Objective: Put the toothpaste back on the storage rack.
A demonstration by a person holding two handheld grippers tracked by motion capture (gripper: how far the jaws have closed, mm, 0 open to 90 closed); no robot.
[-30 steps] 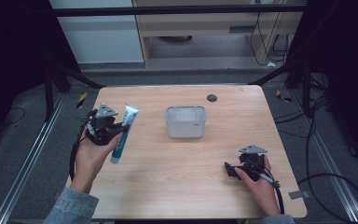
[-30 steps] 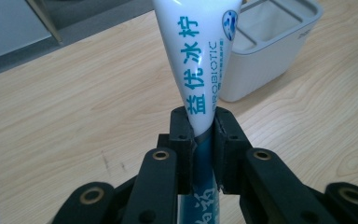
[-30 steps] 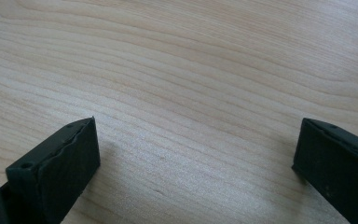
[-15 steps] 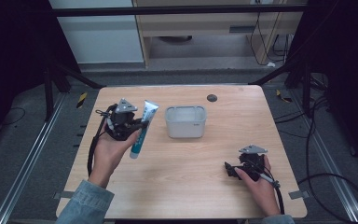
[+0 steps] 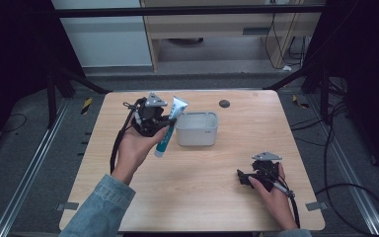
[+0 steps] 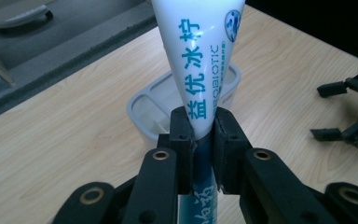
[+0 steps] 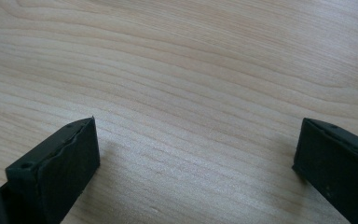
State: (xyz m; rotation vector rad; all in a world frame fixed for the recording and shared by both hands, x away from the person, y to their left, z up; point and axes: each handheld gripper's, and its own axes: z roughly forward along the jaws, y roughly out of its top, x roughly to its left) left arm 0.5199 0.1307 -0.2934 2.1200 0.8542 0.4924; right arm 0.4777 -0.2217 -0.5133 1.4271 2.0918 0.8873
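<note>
table: evenly lit from above, surroundings dark
tube (image 6: 200, 60): mild glare, foreground jaws soft
right gripper view: soft shadows under jaws, grain sharp
high view: slightly soft

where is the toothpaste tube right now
In the high view the toothpaste tube is clamped in the left gripper, held beside the white tub's left wall.

left gripper (image 5: 162, 129): raised over table, fingers clamped | right gripper (image 5: 244, 177): low, fingers spread wide

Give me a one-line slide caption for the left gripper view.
Left gripper clamps a white and teal tube, held above the grey plastic tub on the wooden table.
</note>
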